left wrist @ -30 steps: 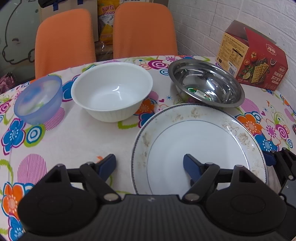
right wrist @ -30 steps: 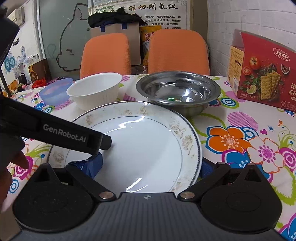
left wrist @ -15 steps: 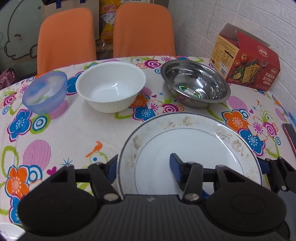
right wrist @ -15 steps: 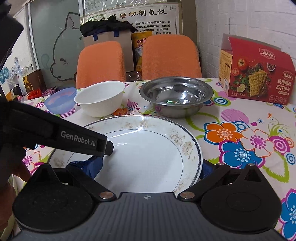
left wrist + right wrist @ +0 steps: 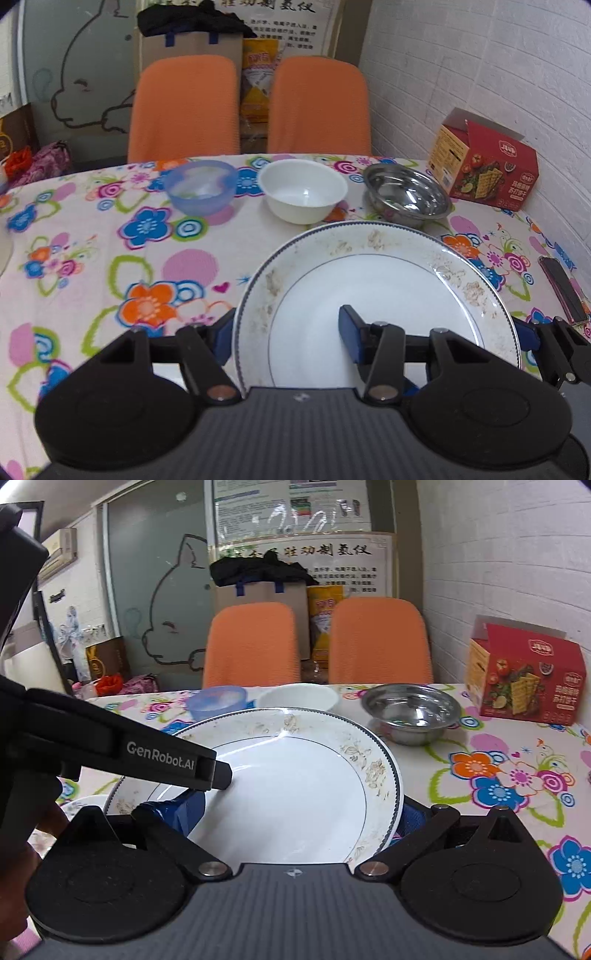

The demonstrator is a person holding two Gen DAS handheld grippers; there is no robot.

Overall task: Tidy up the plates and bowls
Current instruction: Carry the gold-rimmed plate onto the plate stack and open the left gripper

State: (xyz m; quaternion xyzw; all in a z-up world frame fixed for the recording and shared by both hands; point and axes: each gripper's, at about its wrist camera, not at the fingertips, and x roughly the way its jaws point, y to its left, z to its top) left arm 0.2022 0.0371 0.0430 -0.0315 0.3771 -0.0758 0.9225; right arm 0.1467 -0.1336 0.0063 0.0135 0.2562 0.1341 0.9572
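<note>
The left gripper (image 5: 286,334) grips the left rim of the large white plate (image 5: 373,295): one blue finger is outside the rim and the other lies on the inner white face, so the jaws are closed on the edge. The right gripper (image 5: 295,814) holds the opposite rim of the same plate in the same way, with one blue pad on the upper face and the other behind the rim on the right. The plate has a thin dark line on the rim and brownish marks on its border; whether it rests on the flowered tablecloth (image 5: 110,258) or is lifted I cannot tell. In the right wrist view the black body of the left gripper crosses the left part of the plate, and a part of a hand (image 5: 14,867) is seen at the left edge. Behind the plate, from left to right, stand a blue plastic bowl (image 5: 199,186), a white bowl (image 5: 303,190) and a steel bowl (image 5: 406,194), apart from each other. A red cracker box (image 5: 484,166) stands at the right beside the wall. Two orange chairs (image 5: 184,107) stand behind the table.
</note>
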